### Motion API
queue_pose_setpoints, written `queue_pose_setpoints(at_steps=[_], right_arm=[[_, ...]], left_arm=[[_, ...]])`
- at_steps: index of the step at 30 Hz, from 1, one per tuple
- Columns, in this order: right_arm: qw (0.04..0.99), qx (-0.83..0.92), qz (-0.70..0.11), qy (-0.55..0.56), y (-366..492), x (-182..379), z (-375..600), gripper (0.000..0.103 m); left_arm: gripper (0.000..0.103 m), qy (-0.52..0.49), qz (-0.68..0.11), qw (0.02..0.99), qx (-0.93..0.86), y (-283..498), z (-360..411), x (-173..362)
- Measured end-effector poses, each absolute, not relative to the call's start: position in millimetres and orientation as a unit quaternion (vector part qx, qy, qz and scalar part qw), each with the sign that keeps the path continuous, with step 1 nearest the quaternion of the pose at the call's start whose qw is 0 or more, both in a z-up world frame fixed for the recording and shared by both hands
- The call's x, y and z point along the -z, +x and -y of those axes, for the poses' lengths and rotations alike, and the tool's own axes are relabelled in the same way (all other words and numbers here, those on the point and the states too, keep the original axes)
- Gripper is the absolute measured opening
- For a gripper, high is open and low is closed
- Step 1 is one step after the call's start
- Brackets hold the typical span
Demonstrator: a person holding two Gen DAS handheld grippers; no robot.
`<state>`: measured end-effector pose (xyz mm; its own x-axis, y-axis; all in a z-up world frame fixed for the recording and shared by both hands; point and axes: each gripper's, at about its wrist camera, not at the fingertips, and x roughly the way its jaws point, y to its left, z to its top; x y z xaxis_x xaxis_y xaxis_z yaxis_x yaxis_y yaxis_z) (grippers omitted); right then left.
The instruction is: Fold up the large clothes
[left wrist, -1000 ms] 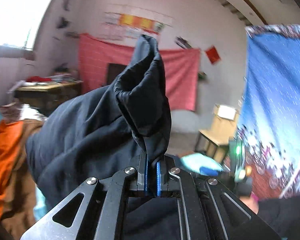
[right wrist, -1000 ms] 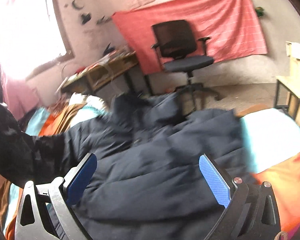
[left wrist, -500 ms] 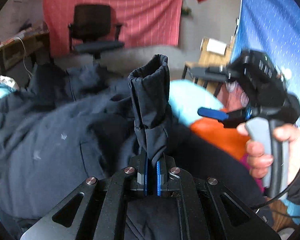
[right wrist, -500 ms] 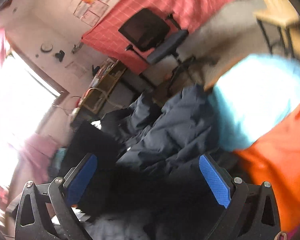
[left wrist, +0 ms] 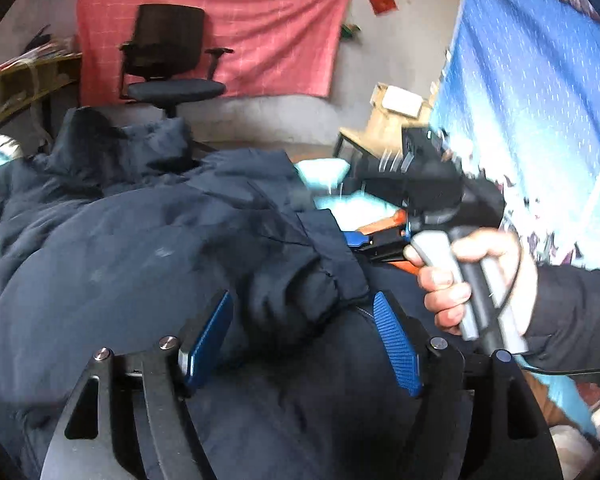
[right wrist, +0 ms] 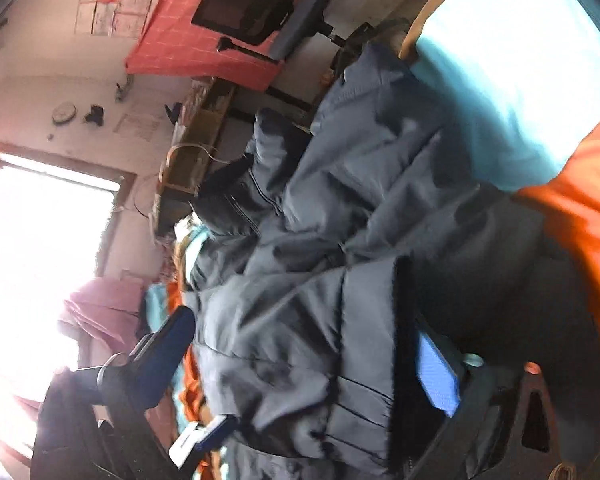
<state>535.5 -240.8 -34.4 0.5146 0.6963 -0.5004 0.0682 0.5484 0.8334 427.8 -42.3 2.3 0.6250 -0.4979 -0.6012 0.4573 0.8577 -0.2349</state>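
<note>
Lying between the just-opened left gripper (left wrist: 300,340) pads, the jacket cuff (left wrist: 332,256) sits unpinched; right gripper (right wrist: 300,360) closing, straddling fabric.

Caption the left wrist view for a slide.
Left tool open, jaws just opened, over navy jacket's sleeve cuff; right tool alongside.

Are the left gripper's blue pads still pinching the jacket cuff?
Apart. In the left wrist view the left gripper has just been opening; its pads stand clear either side of the dark jacket cuff.
</note>
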Motion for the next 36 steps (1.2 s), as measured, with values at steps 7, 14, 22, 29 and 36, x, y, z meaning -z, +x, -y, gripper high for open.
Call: queue_pose_setpoints(at_steps=[7, 14, 22, 29, 36], right_arm=[[0.821, -0.138, -0.465, 0.302, 528, 10, 231, 0.007], [0.885, -0.086, -0.428, 0.163, 537, -24, 208, 0.011], [0.913, -0.001, -0.407, 0.035, 525, -16, 179, 0.082], [0.910, -0.086, -0.404, 0.026, 521, -14, 143, 0.090], [0.879, -0.099, -0.466, 0.026, 542, 30, 119, 0.092]], left_arm=[[0.068, -0.032, -0.314, 0.944, 0.094, 412, -31, -23], [0.069, -0.056, -0.335, 0.941, 0.002, 452, -87, -4], [0.073, -0.056, -0.398, 0.916, -0.003, 476, -108, 11], [0.082, -0.017, -0.414, 0.910, 0.003, 480, -106, 32], [0.097, -0.011, -0.411, 0.912, -0.008, 483, -109, 49]])
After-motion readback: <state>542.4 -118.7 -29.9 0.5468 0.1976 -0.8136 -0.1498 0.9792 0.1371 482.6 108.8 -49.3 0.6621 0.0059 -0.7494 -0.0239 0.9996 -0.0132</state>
